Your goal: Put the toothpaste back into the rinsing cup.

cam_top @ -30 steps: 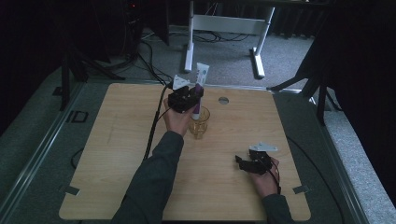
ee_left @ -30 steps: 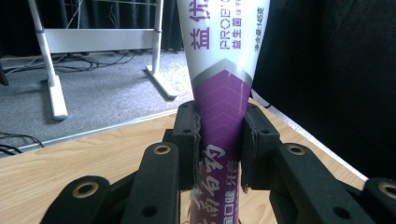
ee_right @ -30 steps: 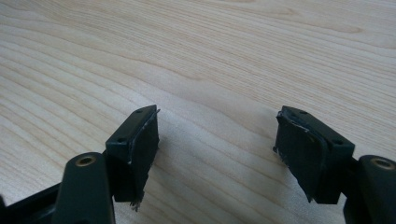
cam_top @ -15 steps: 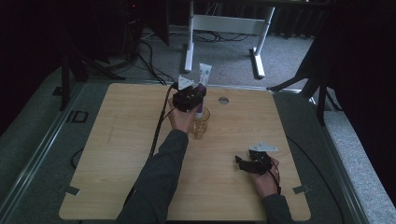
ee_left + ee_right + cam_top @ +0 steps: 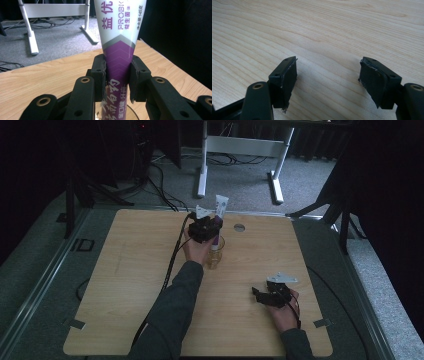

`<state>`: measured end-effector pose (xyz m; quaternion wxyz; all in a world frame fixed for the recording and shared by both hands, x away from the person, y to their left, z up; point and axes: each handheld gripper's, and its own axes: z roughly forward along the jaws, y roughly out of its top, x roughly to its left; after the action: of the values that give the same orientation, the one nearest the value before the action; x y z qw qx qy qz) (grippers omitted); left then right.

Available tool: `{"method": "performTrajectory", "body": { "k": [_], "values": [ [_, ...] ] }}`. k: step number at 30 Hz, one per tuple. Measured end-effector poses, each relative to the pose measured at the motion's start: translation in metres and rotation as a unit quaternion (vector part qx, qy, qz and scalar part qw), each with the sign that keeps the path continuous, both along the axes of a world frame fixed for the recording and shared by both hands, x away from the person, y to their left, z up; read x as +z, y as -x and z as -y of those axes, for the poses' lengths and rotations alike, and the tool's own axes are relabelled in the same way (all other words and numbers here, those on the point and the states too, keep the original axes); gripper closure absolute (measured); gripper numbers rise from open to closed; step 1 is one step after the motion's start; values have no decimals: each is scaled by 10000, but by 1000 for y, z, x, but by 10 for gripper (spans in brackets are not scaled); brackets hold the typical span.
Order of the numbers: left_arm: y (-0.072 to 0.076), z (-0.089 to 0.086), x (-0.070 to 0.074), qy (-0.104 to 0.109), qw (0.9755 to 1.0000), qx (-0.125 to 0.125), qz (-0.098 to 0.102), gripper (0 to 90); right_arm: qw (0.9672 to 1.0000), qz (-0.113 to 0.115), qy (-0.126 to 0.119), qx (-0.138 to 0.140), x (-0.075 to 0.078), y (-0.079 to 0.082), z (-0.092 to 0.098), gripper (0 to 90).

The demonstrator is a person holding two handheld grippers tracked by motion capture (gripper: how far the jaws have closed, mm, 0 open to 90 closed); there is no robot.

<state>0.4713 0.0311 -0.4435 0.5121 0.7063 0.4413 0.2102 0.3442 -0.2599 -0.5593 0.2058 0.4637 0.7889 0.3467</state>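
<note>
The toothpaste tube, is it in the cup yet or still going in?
Nearly done. The toothpaste tube stands upright with its bottom end inside the clear cup. The left hand-held gripper is shut on its purple part. Left to do: let go and pull away. The right hand-held gripper is open over the bare table.

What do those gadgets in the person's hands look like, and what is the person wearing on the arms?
Both are black two-jaw tools. The left gripper and right gripper each carry a grey three-cornered plate on top. Their jaws end in flat black pads with frayed edges, on arms with brass-coloured rivets. A black cable trails from the left one. The sleeves are dark grey-green.
</note>
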Motion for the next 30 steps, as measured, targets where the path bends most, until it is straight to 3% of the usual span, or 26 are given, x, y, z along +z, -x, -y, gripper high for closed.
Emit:
{"method": "performTrajectory", "body": {
  "k": [7,11,15,16,19,23,26,30],
  "values": [
    [7,2,-10,-478,9988,-30,-78,674,10000,5,3,8,0,0,0,299],
    [10,2,-13,-522,9985,-46,-140,669,10000,4,2,4,0,0,0,298],
    [15,2,-21,-683,9973,55,-257,654,10000,4,6,8,0,0,0,298],
    [16,3,-25,-858,9958,72,-305,648,10000,4,5,8,0,0,0,298],
    [19,1,-31,-793,9964,59,-286,621,10000,4,6,8,0,0,0,299],
    [21,-2,-29,-670,9975,41,-224,557,10000,6,6,9,0,0,0,299],
    [23,-1,-29,-779,9966,-34,-268,484,10000,10,7,13,0,0,0,299],
    [30,2,-34,-1017,9947,-21,-146,462,10000,6,8,8,0,0,0,298]
  ]
}}
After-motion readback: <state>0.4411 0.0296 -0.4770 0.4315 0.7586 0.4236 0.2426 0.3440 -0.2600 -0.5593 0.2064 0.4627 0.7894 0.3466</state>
